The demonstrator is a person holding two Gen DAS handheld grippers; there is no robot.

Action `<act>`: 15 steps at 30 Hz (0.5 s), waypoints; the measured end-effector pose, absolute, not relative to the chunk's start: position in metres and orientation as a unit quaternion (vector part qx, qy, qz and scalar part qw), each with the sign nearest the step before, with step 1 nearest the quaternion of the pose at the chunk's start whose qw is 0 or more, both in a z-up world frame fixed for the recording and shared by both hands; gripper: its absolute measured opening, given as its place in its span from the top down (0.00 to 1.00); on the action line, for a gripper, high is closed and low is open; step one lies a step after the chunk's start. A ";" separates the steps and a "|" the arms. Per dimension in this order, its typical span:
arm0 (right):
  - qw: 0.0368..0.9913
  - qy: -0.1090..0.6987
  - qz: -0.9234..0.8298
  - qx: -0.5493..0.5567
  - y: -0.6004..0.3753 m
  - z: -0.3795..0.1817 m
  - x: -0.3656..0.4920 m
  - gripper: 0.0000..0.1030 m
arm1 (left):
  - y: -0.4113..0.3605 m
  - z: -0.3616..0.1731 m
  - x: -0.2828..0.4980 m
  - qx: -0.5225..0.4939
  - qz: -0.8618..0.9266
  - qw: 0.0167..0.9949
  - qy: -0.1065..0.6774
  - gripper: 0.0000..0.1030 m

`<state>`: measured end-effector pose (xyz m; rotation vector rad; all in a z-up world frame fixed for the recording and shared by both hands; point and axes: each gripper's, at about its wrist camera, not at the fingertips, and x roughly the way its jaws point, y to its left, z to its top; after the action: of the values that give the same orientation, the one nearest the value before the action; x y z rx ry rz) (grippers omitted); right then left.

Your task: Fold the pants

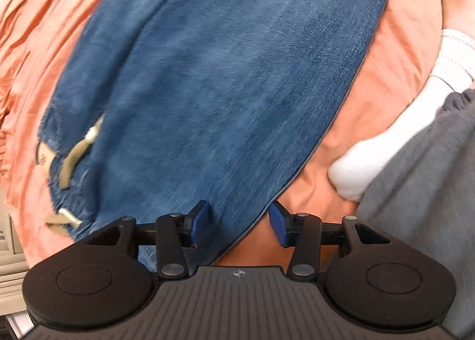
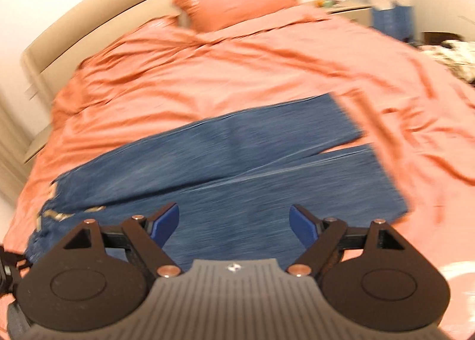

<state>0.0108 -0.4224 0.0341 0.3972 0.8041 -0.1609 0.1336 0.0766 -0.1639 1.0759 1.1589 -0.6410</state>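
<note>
Two legs of blue denim pants point(image 2: 237, 162) spread flat on the salmon bed cover point(image 2: 207, 79), lying almost side by side, hems to the far right of the right gripper point(image 2: 234, 222), waistband with its tan drawstring point(image 1: 71, 162) to the near left. Right gripper released, jaws wide apart with nothing between them, hovering over the nearer leg, cloth directly ahead of and beneath the blue pads. Left gripper point(image 1: 239, 224) likewise released and empty, low over the near edge of the pants point(image 1: 222, 87), that edge running between the jaws, left pad over denim and right pad over bare cover. Contact with the cloth impossible to judge from either view.

Probably soft but fairly heavy cloth: limp, prone to sagging between two hold points, yet thick enough at seams and hems to pinch firmly. Not slippery, not fragile. Best hold likely at the waistband corner for the left gripper and at the hem or outer seam of the near leg for the right, taking both layers together so the leg lifts as one sheet. Risk of dragging the wrinkled cover along if pinched too deep. White sock point(image 1: 386, 144) and grey trouser leg point(image 1: 421, 206) of the person just to the right of the left gripper, clear of the pants. Both views motion-blurred, finer detail lost.
</note>
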 end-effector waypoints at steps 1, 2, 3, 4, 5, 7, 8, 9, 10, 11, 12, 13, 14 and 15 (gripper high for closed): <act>0.900 0.384 -0.087 0.188 -0.434 0.039 0.005 0.24 | 0.075 -0.170 0.135 0.479 -0.281 0.653 0.516 0.42; 0.902 0.381 -0.089 0.180 -0.446 0.044 -0.001 0.24 | 0.073 -0.176 0.134 0.483 -0.280 0.647 0.519 0.42; 0.905 0.379 -0.091 0.167 -0.458 0.049 -0.005 0.24 | 0.071 -0.183 0.136 0.486 -0.278 0.644 0.521 0.42; 0.907 0.381 -0.094 0.149 -0.469 0.053 -0.008 0.21 | 0.069 -0.187 0.137 0.487 -0.276 0.642 0.524 0.41; 0.908 0.385 -0.099 0.131 -0.478 0.056 -0.009 0.21 | 0.067 -0.192 0.139 0.488 -0.273 0.641 0.526 0.41; 0.906 0.402 -0.103 0.086 -0.495 0.056 -0.008 0.21 | 0.062 -0.202 0.139 0.499 -0.264 0.638 0.523 0.41; 0.904 0.413 -0.097 0.056 -0.502 0.052 -0.006 0.21 | 0.061 -0.207 0.139 0.507 -0.257 0.637 0.520 0.41; 0.902 0.422 -0.088 0.030 -0.508 0.046 -0.005 0.22 | 0.060 -0.204 0.137 0.517 -0.253 0.636 0.514 0.41; 0.898 0.433 -0.082 -0.004 -0.511 0.037 -0.002 0.24 | 0.060 -0.204 0.136 0.521 -0.252 0.641 0.505 0.48; 0.891 0.446 -0.074 -0.041 -0.512 0.026 0.001 0.33 | 0.060 -0.203 0.135 0.522 -0.249 0.647 0.497 0.59; 0.884 0.458 -0.065 -0.070 -0.512 0.014 0.004 0.37 | 0.061 -0.202 0.135 0.522 -0.246 0.653 0.491 0.65; 0.876 0.470 -0.052 -0.097 -0.512 -0.001 0.004 0.46 | 0.063 -0.201 0.135 0.521 -0.242 0.659 0.485 0.75; 0.868 0.480 -0.037 -0.123 -0.512 -0.016 0.007 0.54 | 0.065 -0.199 0.134 0.520 -0.238 0.665 0.480 0.80; 0.859 0.489 -0.020 -0.147 -0.508 -0.032 0.010 0.57 | 0.066 -0.197 0.133 0.520 -0.236 0.670 0.474 0.83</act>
<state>0.0100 -0.5084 -0.0318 -0.3093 1.0268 -0.0421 0.1334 0.0664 -0.1971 1.1721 1.0680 -0.5312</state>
